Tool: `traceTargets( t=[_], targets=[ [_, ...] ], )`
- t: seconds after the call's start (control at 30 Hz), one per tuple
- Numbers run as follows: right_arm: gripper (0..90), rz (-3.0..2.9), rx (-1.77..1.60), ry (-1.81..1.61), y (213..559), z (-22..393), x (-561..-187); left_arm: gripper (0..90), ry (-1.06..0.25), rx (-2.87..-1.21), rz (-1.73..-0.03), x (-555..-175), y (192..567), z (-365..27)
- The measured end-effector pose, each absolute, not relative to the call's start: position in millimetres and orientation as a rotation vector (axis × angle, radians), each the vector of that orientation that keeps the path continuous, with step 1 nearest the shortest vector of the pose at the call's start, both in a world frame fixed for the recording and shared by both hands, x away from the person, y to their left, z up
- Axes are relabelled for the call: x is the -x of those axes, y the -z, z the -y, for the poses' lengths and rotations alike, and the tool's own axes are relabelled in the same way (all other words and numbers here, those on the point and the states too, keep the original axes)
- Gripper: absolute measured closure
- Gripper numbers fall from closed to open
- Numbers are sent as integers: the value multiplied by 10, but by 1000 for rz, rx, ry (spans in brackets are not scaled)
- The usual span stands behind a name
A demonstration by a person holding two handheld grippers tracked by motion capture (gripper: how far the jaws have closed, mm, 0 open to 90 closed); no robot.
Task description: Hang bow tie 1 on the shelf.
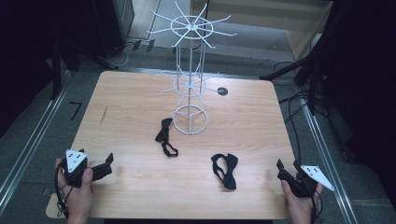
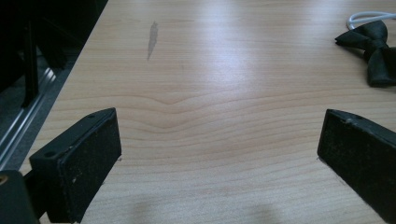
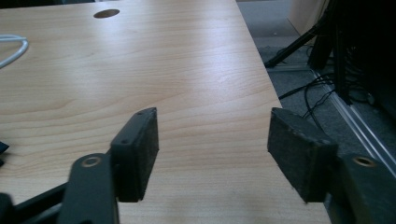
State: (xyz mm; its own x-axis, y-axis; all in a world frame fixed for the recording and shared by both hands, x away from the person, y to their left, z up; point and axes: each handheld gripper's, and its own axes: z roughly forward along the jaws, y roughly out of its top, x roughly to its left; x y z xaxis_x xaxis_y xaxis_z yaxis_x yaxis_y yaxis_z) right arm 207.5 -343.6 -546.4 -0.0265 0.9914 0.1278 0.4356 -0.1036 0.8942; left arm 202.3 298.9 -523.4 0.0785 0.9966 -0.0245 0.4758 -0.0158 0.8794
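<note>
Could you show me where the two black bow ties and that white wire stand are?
Left bow tie (image 1: 164, 135), high view: on its knot.
Right bow tie (image 1: 225, 169), high view: on its middle.
White wire stand (image 1: 190, 88), high view: on its upright pole.

My desk (image 1: 130, 116) is pale wood with rounded corners. A white wire rack (image 1: 190, 88) stands on it toward the far middle. One black bow tie (image 1: 165, 136) lies just beside the rack's ring base, another (image 1: 224, 170) nearer me, right of centre.

Light wood table (image 1: 140, 102) w/ grey floor (image 1: 28, 135), dark surroundings, cables (image 1: 299, 107).
</note>
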Motion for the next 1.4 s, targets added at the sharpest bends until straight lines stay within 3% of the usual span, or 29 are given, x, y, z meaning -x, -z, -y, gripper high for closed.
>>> traceTargets(
  t=[0.13,0.53,0.87,1.27,1.4],
  targets=[
    [482,-1524,-1622,-1074,5448,3388,-2088,3,-875,-1611,-1498,-2022,5233,-2968],
    [608,-1599,-1589,-1144,5248,3103,-2048,4,-861,-1639,-1498,-2039,5235,-2954],
    [613,-1737,-1506,-1170,5198,2718,-2020,5,-880,-1669,-1493,-2047,5238,-2918],
    [555,-1930,-1506,-1178,5217,2299,-1962,8,-885,-1680,-1493,-2048,5238,-2912],
    [518,-1983,-1549,-1163,5252,2191,-1961,68,-909,-1673,-1507,-2045,5239,-2902]
  ],
)
